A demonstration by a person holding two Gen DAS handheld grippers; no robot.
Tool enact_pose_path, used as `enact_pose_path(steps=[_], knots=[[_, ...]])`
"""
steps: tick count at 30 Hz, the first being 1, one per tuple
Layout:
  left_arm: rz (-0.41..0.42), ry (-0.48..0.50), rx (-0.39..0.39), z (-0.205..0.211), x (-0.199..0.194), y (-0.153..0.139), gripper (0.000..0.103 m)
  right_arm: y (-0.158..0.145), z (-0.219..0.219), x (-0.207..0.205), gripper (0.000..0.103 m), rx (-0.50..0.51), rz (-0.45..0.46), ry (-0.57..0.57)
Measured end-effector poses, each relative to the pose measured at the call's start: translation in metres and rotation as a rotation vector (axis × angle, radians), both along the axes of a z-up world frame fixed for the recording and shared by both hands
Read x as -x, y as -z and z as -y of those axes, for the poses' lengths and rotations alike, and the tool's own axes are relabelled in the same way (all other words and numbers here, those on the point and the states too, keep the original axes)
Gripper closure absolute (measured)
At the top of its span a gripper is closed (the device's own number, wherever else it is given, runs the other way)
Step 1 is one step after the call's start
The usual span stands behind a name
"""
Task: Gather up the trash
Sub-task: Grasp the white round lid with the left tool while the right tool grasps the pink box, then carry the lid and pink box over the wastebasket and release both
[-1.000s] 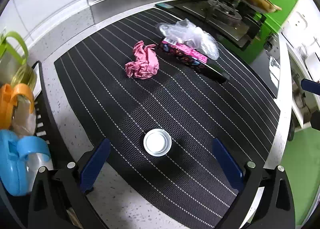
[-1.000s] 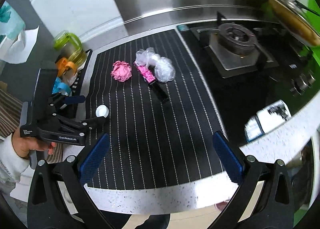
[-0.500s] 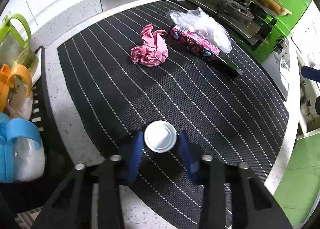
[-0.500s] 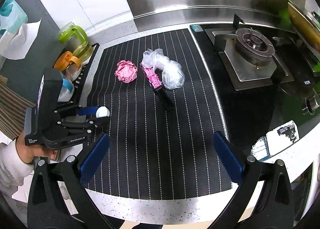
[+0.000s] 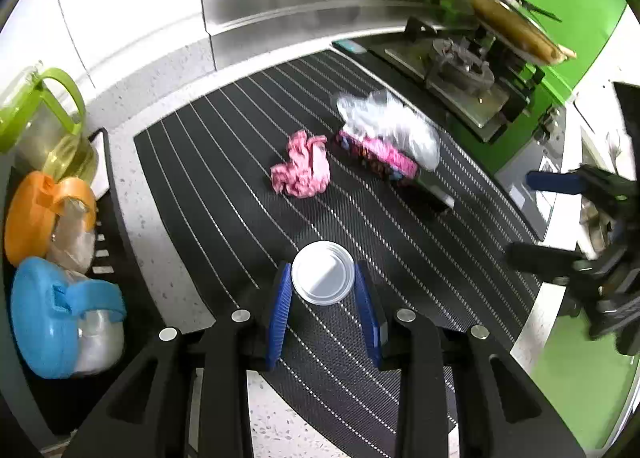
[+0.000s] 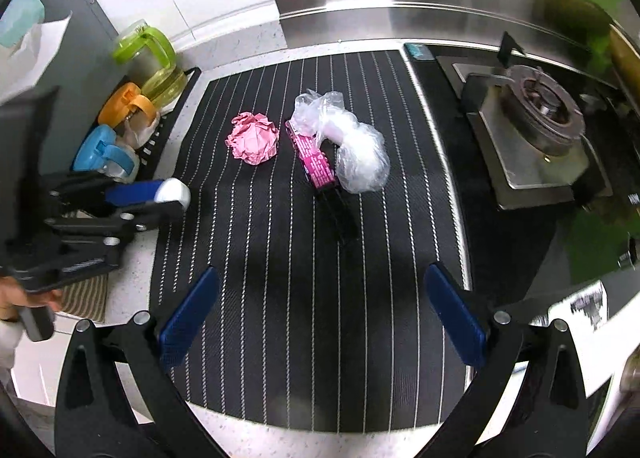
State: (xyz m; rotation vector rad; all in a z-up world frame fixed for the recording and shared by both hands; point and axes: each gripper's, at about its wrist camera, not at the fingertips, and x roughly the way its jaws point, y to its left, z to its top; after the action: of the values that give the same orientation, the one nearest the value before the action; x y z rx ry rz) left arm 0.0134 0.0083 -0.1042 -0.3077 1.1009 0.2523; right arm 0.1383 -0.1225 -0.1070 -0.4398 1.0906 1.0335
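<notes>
My left gripper (image 5: 323,290) is shut on a small white cup (image 5: 323,272) and holds it above the black striped mat (image 5: 240,186); the cup also shows in the right wrist view (image 6: 173,191). A crumpled pink paper (image 5: 302,169) (image 6: 253,138), a pink and black wrapper box (image 5: 380,157) (image 6: 318,166) and a clear plastic bag (image 5: 390,124) (image 6: 352,150) lie at the mat's far side. My right gripper (image 6: 320,314) is open and empty above the mat's near edge.
A dish rack (image 5: 114,218) at the left holds green (image 5: 48,126), orange (image 5: 44,214) and blue (image 5: 60,318) jugs. A gas stove (image 6: 536,126) stands to the right of the mat. The counter's front edge (image 6: 304,438) is near.
My left gripper closed on the white cup and lifted it off the mat. My right gripper moved forward, closer to the mat.
</notes>
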Motion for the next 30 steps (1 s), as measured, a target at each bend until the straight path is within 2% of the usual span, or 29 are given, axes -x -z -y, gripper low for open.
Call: enact_pose_path(steps=[8, 9, 10, 12, 17, 19, 21, 30], knots=[[0.027, -0.048, 0.005, -0.010, -0.003, -0.010, 0.071, 0.024, -0.034, -0.019, 0.004, 0.028, 0.005, -0.075], [0.027, -0.051, 0.006, -0.011, -0.003, -0.009, 0.071, 0.027, -0.036, -0.020, 0.007, 0.032, 0.004, -0.082], [0.026, -0.058, 0.009, -0.012, -0.003, -0.007, 0.071, 0.031, -0.039, -0.021, 0.018, 0.038, 0.001, -0.091], [0.021, -0.071, 0.016, -0.014, -0.002, -0.002, 0.071, 0.041, -0.046, -0.022, 0.031, 0.070, -0.007, -0.112], [0.011, -0.093, 0.034, -0.019, 0.001, 0.006, 0.071, 0.055, -0.054, -0.021, 0.057, 0.094, -0.006, -0.149], [0.010, -0.098, 0.041, -0.019, 0.002, 0.008, 0.071, 0.056, -0.055, -0.020, 0.075, 0.097, 0.003, -0.159], [0.007, -0.099, 0.044, -0.020, 0.002, 0.009, 0.071, 0.056, -0.056, -0.020, 0.087, 0.097, 0.017, -0.166], [0.026, -0.078, 0.034, -0.018, 0.001, -0.005, 0.071, 0.039, -0.048, -0.014, 0.088, 0.043, 0.020, -0.160]])
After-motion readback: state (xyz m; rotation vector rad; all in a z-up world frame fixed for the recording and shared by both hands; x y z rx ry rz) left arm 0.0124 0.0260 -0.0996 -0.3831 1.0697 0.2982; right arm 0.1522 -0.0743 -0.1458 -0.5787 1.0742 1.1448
